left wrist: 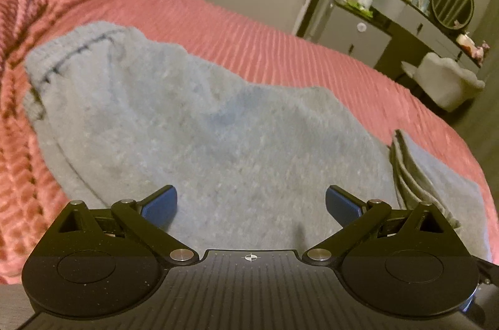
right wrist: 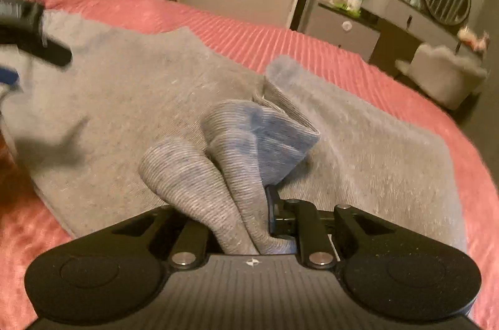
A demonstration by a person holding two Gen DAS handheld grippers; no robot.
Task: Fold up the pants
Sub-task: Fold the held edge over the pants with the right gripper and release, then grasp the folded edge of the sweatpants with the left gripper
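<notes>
Looking along the left gripper [left wrist: 251, 207], the pants [left wrist: 199, 124] lie straight ahead and below it, spread on the pink bedspread [left wrist: 280, 43]. Their long axis runs from the stitched end at far left toward the near right, where stacked layers [left wrist: 408, 161] show a folded edge. The jaws stand wide apart with nothing between the blue pads [left wrist: 160, 207]; they hover over the cloth, and whether they touch it cannot be told. The fabric is soft grey fleece-like knit, slightly fuzzy and blurred; the bedspread is ribbed plush.

From the right wrist, the right gripper [right wrist: 243, 230] is clamped on a bunched ribbed cuff [right wrist: 218, 168] of the pants, which rises out of the jaws in two rounded folds, a bluish patch on the farther one. The rest of the pants [right wrist: 131, 87] lies flat beyond and to the left of the cuff. The left gripper [right wrist: 31, 40] shows blurred at far left, over the far end of the pants. The right hand alone has hold of cloth, so it looks better placed to carry the cuff end across.
</notes>
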